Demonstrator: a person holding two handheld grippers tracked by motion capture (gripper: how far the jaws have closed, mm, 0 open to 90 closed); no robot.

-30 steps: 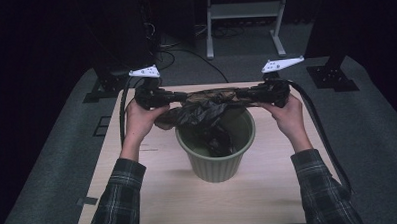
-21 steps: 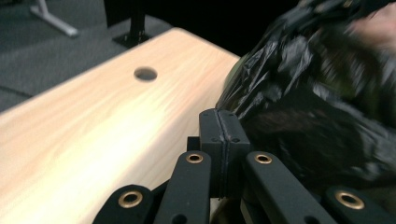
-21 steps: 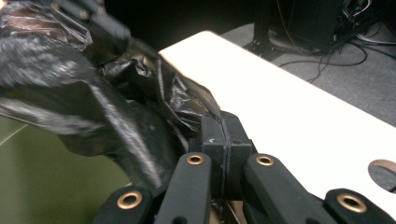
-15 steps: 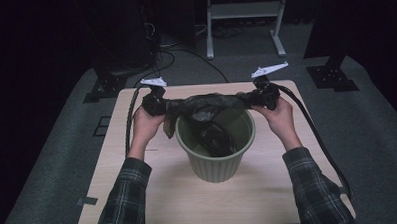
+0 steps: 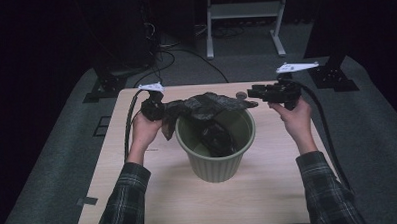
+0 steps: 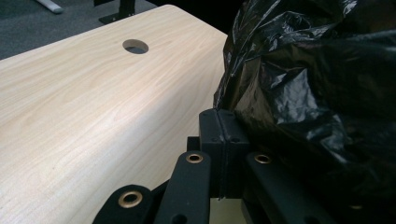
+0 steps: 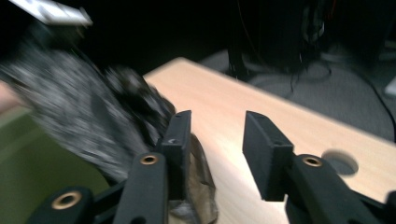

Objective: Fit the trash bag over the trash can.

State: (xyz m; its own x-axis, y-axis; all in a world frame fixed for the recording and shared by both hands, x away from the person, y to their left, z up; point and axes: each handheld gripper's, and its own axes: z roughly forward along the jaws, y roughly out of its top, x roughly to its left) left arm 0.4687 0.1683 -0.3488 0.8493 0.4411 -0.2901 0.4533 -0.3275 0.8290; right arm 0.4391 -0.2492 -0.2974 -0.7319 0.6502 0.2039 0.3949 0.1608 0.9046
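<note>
Setting: pale wooden table (image 5: 139, 184) with rounded corners and a round cable hole (image 6: 136, 46), standing on grey carpet (image 5: 53, 162). Behind it, a white metal frame (image 5: 243, 10) and dark stands with loose cables (image 5: 184, 52) (surroundings dim, nearly black).

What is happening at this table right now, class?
A person is fitting a black bin bag into a green bin on the wooden table. The left gripper is shut on the bag's edge at the bin's left rim. The right gripper has just been opening; its jaws stand apart with nothing between them, the bag's edge lying beside one jaw. The bag drapes across the bin's mouth and partly hangs inside.
</note>
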